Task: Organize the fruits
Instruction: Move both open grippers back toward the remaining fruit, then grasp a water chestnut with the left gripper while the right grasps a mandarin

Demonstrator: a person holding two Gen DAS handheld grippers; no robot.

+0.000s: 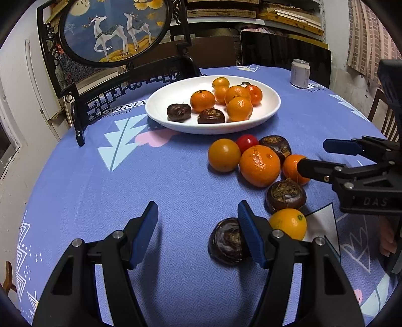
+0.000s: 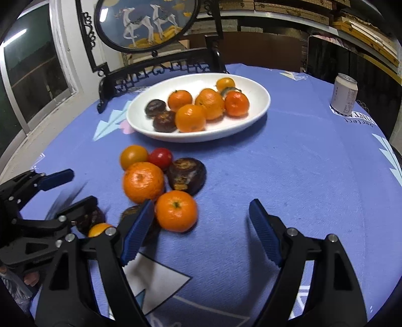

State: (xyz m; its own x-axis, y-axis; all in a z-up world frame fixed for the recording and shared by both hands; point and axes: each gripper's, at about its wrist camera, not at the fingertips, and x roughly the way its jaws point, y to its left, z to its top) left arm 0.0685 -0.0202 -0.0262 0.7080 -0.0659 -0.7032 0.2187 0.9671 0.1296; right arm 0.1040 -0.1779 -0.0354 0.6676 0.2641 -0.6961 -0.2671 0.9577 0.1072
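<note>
A white oval plate [image 1: 270, 110] [image 2: 258, 110] at the back holds several tangerines and two dark water chestnuts. In front of it a loose pile lies on the blue cloth: a big tangerine [image 1: 259, 166] [image 2: 143, 182], a yellow tomato [image 1: 224, 155], a red tomato [image 1: 247, 142] [image 2: 160, 158], dark chestnuts [image 1: 286, 195] [image 2: 186, 176] and a small tangerine [image 2: 176, 210]. My left gripper [image 1: 198, 229] is open; its right finger touches a dark chestnut [image 1: 227, 241], with an orange fruit [image 1: 289, 223] just beyond. My right gripper [image 2: 201, 225] is open, with the small tangerine beside its left finger.
A soda can [image 1: 300, 73] [image 2: 344, 94] stands at the back right of the round table. A black ornamental stand with a deer picture [image 1: 113, 32] [image 2: 145, 22] rises behind the plate. A white card [image 1: 322, 221] lies near the front edge.
</note>
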